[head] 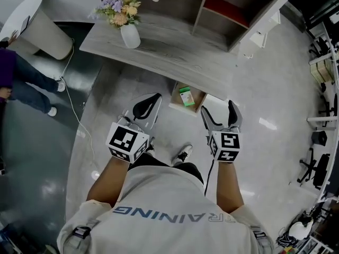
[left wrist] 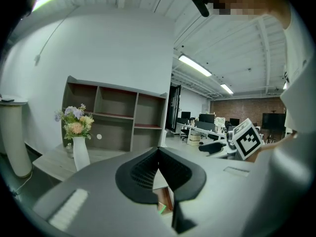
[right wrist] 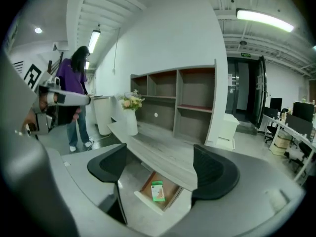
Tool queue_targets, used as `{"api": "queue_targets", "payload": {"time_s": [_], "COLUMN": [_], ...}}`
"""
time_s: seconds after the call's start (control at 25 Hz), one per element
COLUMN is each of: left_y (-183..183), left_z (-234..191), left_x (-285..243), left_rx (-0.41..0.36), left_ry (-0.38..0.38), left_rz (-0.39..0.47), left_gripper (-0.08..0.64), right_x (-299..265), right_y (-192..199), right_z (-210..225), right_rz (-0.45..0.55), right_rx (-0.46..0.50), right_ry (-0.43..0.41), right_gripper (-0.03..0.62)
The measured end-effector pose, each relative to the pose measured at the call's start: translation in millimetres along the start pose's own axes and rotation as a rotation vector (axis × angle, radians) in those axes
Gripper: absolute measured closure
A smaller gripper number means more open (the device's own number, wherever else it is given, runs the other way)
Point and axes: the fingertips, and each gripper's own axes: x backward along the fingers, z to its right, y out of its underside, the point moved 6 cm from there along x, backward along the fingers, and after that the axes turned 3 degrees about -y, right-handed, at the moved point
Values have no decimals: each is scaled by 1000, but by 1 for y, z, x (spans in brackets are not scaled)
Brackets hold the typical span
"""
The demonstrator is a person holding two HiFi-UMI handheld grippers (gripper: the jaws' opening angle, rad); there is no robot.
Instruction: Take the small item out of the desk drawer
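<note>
While the left hand-held gripper point(head: 155, 97) points forward, jaws together, the right hand-held gripper point(head: 217, 107) tilts down, jaws wide and empty, toward the open drawer point(head: 198, 97) under the tabletop point(head: 175, 52), where the small green box point(head: 186, 97) lies.

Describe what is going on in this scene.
A person stands at a grey wooden desk with a two-jaw gripper in each hand. The shallow brown desk drawer is pulled open, and a small green-and-white box lies inside, untouched. The right gripper, jaws wide apart and empty, points toward the drawer; the left gripper has its jaws together, holding nothing.
</note>
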Motion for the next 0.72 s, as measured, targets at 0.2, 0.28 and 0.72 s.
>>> {"api": "queue_targets", "payload": {"time_s": [0.2, 0.28, 0.72], "left_y": [25, 38, 106], "left_z": [-8, -10, -46], "left_x": [-4, -5, -21], "left_rx": [28, 46, 99], "left_ry": [-35, -47, -101], "left_rz": [-45, -72, -176], "left_gripper": [561, 561, 561], "right_x": [-52, -72, -210], "right_y": [67, 96, 228], "right_z": [-12, -16, -20], "right_rz": [-165, -221, -432], "right_rx": [17, 14, 143], "right_ry": [-4, 7, 92], "right_gripper": [153, 165, 170]}}
